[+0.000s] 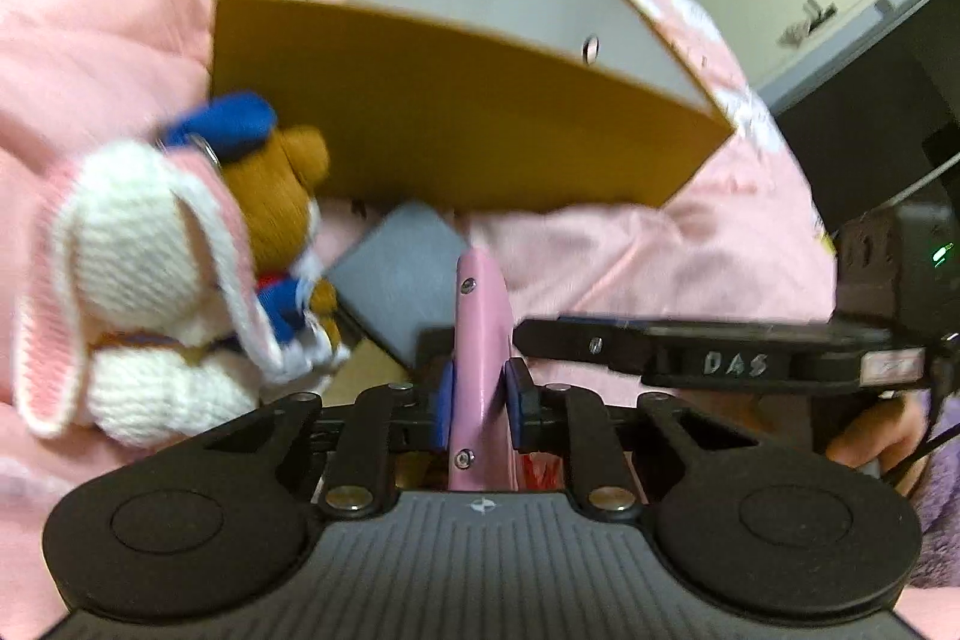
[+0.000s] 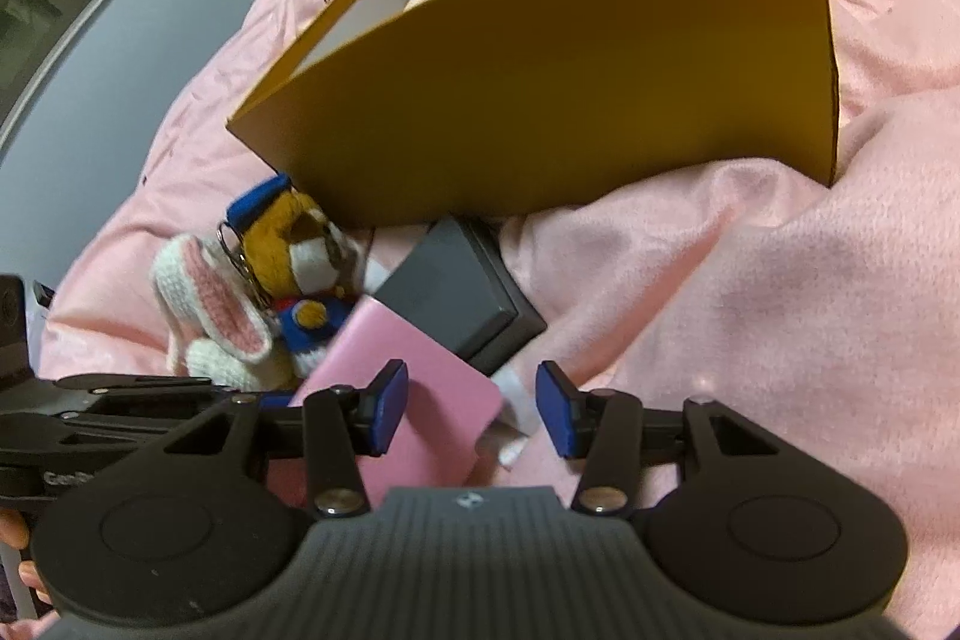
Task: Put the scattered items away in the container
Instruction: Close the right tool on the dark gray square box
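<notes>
Left gripper (image 1: 480,400) jaws clamped on edge-on pink case (image 1: 480,340), right gripper (image 2: 471,409) jaws wide and empty, yellow cardboard box (image 2: 570,100) on pink blanket (image 2: 780,310), knitted bunny (image 1: 138,280), bear plush (image 1: 282,196), grey box (image 2: 450,292) in front of it

Mustard box (image 2: 570,88), pink blanket (image 2: 780,340), pink case (image 1: 480,340).
</notes>
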Available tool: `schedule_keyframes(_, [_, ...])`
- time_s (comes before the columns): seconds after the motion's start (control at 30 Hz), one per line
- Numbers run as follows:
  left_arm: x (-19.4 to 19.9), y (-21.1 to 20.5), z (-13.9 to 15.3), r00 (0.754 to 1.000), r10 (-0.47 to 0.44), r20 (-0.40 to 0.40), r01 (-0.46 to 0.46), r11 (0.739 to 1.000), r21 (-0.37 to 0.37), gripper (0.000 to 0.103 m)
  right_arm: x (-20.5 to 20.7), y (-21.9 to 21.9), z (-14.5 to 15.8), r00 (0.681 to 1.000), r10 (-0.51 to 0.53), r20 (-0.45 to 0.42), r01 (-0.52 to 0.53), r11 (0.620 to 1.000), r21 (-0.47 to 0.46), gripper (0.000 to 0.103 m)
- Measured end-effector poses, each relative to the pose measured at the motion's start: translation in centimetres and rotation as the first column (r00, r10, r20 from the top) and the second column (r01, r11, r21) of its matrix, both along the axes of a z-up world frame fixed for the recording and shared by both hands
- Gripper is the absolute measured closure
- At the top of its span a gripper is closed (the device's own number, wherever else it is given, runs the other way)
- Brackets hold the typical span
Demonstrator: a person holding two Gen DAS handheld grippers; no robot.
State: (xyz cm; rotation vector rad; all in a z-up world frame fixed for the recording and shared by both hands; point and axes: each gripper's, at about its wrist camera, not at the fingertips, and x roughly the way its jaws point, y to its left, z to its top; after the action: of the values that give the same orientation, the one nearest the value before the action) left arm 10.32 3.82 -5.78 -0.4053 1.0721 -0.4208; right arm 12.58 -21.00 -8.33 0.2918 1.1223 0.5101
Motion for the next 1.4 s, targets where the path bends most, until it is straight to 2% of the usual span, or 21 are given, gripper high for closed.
schedule_keyframes(0.17, [0.5,1.8,1.3,0.991,0.11,0.072,-0.11,0.994,-0.003,0.083,0.4,0.1,0.1,1.0,-0.003,-0.007,0.003,1.0,0.023,0.052])
schedule_keyframes(0.37, [1.3,2.5,-0.6,0.983,0.179,0.043,-0.181,0.983,0.04,0.083,1.9,0.3,-1.0,0.997,-0.036,-0.063,0.039,0.998,0.046,0.054])
schedule_keyframes(0.47, [1.5,3.4,-0.8,0.981,0.192,0.027,-0.193,0.981,0.012,0.082,2.5,0.5,-2.0,0.994,-0.048,-0.093,0.052,0.998,0.042,0.057])
schedule_keyframes(0.6, [1.9,3.0,-1.5,0.982,0.19,0.013,-0.191,0.981,0.019,0.08,3.4,1.0,-3.3,0.99,-0.059,-0.13,0.063,0.998,0.029,0.056])
schedule_keyframes(0.77, [2.2,2.7,-2.0,0.982,0.187,0.004,-0.187,0.982,0.006,0.079,4.4,1.4,-5.0,0.987,-0.057,-0.152,0.066,0.996,0.053,0.046])
schedule_keyframes(0.9, [2.4,2.7,-2.5,0.983,0.182,-0.01,-0.182,0.983,-0.014,0.078,5.1,1.4,-6.3,0.983,-0.064,-0.171,0.082,0.992,0.1,0.041])
schedule_keyframes(1.17, [2.2,2.8,-2.3,0.978,0.21,0.006,-0.21,0.978,-0.006,0.079,6.3,1.2,-8.6,0.978,-0.061,-0.202,0.108,0.967,0.231,0.035])
schedule_keyframes(1.3, [1.9,2.6,-2.0,0.978,0.206,0.018,-0.206,0.978,0.012,0.08,6.2,1.6,-8.6,0.979,-0.057,-0.193,0.103,0.965,0.239,0.037])
schedule_keyframes(1.4, [1.5,2.7,-1.8,0.978,0.209,0.028,-0.209,0.978,0.016,0.08,5.8,1.2,-8.3,0.978,-0.063,-0.198,0.116,0.957,0.267,0.047])
